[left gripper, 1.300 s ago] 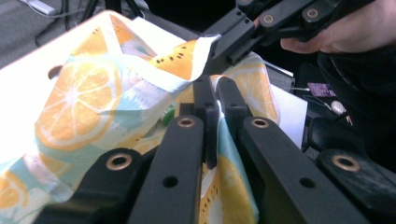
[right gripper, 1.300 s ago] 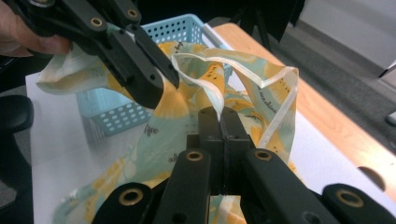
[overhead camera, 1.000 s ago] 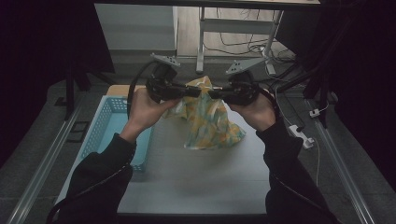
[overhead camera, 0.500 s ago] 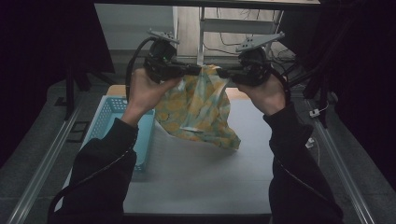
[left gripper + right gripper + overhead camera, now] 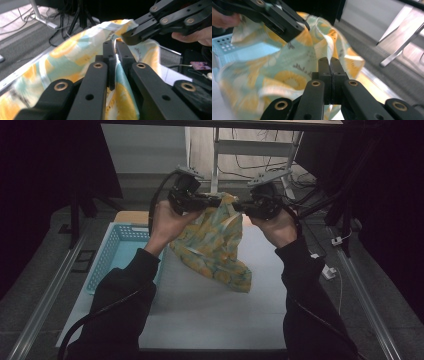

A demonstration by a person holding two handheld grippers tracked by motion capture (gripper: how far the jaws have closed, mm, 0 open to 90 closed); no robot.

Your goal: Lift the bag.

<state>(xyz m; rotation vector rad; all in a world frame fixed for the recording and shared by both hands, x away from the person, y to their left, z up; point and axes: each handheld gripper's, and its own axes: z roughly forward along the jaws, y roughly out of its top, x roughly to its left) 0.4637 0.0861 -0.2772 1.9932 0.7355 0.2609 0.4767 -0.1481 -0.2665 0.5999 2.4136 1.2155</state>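
Hanging between the two grippers above the table (image 5: 210, 315), the citrus-print cloth (image 5: 215, 247) is lifted but not yet spread or folded; its lower corner trails onto the surface beside the blue basket (image 5: 107, 255). The left gripper (image 5: 212, 200) and right gripper (image 5: 240, 207) each have jaws clamped on its top edge. Both gripper views show the pinched fabric close up, while the high view shows the drape.

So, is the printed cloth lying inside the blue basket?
No, the cloth hangs above the table, held up between the left tool and the right tool, beside the blue basket.
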